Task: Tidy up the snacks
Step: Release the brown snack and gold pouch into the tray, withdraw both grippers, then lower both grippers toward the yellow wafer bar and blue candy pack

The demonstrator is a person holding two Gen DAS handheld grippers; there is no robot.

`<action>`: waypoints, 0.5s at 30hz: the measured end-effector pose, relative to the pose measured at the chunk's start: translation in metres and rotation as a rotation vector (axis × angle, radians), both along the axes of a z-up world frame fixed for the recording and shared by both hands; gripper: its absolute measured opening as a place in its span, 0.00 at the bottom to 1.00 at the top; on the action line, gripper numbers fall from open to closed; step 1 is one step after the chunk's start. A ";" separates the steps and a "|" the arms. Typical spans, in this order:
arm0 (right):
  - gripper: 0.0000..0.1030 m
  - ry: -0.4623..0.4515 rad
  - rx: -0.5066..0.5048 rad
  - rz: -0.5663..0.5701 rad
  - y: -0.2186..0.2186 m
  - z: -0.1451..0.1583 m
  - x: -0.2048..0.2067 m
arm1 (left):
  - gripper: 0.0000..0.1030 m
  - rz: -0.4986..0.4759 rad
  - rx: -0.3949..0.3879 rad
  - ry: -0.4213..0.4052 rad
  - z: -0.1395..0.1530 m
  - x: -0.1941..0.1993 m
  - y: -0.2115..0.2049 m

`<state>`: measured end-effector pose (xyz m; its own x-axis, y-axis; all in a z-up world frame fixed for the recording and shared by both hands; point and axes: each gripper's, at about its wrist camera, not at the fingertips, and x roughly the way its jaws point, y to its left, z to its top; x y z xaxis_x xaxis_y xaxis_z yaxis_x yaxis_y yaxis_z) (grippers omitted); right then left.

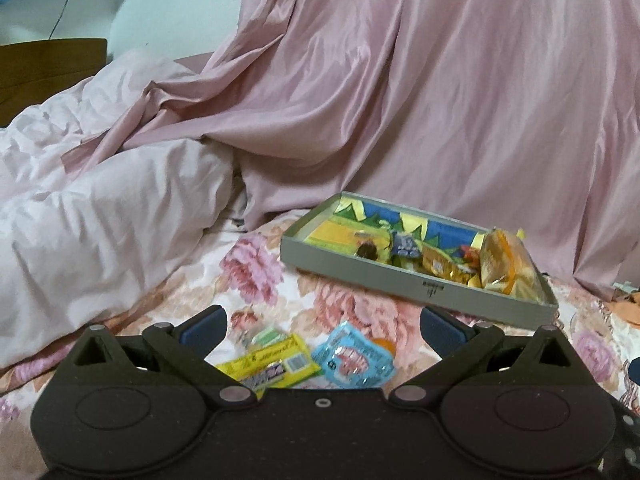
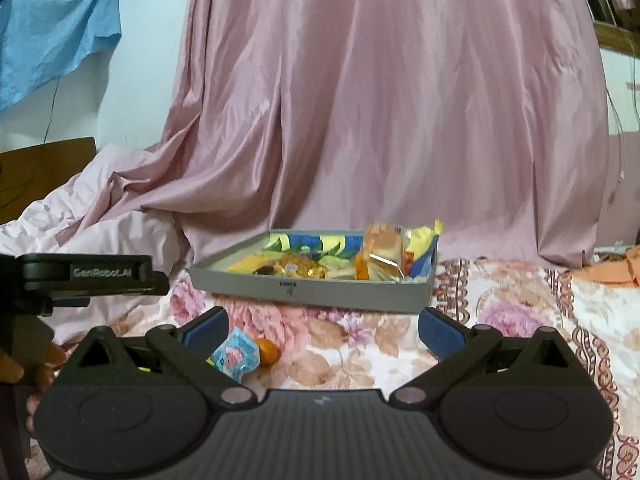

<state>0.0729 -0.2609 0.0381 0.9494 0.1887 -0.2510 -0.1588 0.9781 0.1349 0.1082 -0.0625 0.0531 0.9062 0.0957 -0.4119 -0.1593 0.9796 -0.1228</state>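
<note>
Loose snacks on the bedspread, both grippers spread and empty.

3 pieces lie short of the grey tray (image 1: 416,286): a yellow wrapper (image 1: 272,362) and a blue packet (image 1: 354,356) side by side between the left gripper (image 1: 322,328) fingers, plus a small orange piece (image 2: 267,352) just beside the packet. The tray sits further back on the floral bedspread (image 1: 352,308), already holding several gold and orange packs bunched toward 1 end. Right gripper (image 2: 322,330) also wide apart, holding nothing, with the packet near its left finger. Risks, as I judge them: soft bedding gives under a pinch, so flat foil may slide or fold away instead of lifting; closing on the 2 near neighbours could catch both; the round orange piece may roll; the 2 grippers work close together and could collide.
</note>
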 end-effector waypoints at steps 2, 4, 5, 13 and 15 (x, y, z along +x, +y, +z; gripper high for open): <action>1.00 0.017 0.011 0.003 -0.001 -0.001 0.003 | 0.99 0.013 -0.001 0.012 -0.001 -0.002 -0.001; 1.00 0.030 0.024 0.007 -0.001 -0.003 0.006 | 0.99 0.021 0.000 0.018 -0.001 -0.003 -0.003; 1.00 0.038 0.029 0.009 -0.001 -0.004 0.008 | 0.99 0.024 0.004 0.021 -0.001 -0.002 -0.004; 1.00 0.096 0.080 -0.003 -0.010 -0.011 0.021 | 0.99 0.069 0.020 0.073 -0.006 0.005 -0.014; 1.00 0.109 0.106 -0.012 -0.014 -0.012 0.024 | 0.99 0.088 0.016 0.079 -0.005 0.005 -0.014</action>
